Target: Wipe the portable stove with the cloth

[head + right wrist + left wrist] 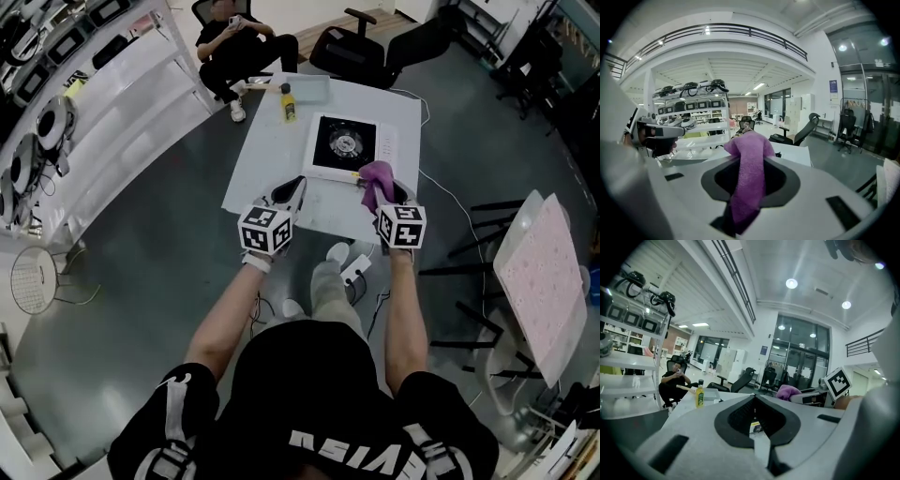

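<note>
Cloth looks soft, light and limp, pinched mid-fold by the right gripper, centre frame; left gripper closed, empty.

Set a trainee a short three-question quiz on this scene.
1. Fill in: the portable stove sits on a white ____.
2. Which thing does the right gripper hold? A: a yellow bottle. B: a purple cloth. C: nothing.
3. True or false: the yellow bottle stands on top of the stove.
Key: 1 table; 2 B; 3 false, the yellow bottle stands on the table beyond the stove.
</note>
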`<action>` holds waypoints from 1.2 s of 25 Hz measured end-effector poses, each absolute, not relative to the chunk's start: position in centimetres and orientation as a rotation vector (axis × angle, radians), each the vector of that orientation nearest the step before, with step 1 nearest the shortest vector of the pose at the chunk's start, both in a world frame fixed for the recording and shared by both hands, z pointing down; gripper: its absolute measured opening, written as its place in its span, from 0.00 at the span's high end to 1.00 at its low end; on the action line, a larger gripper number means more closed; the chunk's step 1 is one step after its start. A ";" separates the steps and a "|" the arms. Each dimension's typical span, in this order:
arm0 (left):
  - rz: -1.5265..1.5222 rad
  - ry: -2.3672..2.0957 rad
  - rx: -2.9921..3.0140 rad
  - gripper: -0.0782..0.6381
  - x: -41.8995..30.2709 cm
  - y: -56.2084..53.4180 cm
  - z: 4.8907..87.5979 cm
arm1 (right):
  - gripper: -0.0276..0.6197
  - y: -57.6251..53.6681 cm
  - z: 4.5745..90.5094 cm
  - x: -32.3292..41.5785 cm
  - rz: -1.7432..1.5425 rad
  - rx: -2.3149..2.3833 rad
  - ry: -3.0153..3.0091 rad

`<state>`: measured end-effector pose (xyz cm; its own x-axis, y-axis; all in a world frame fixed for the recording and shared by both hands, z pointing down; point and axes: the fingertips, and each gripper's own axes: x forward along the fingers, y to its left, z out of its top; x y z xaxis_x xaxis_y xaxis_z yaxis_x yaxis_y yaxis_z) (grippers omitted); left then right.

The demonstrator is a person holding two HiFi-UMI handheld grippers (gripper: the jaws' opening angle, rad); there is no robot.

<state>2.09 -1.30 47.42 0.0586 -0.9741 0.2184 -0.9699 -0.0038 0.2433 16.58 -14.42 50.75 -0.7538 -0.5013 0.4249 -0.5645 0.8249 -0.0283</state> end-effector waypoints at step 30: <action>0.039 -1.831 2.091 0.88 7.5 -4.5 55.6 | 0.80 -15.1 63.7 20.7 0.244 0.748 -2.469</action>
<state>7.55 -4.53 55.64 0.1601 -0.9540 0.2535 -0.9638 -0.0956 0.2488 20.75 -15.09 63.66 -0.6981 -0.4604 0.5483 -0.5588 0.8291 -0.0153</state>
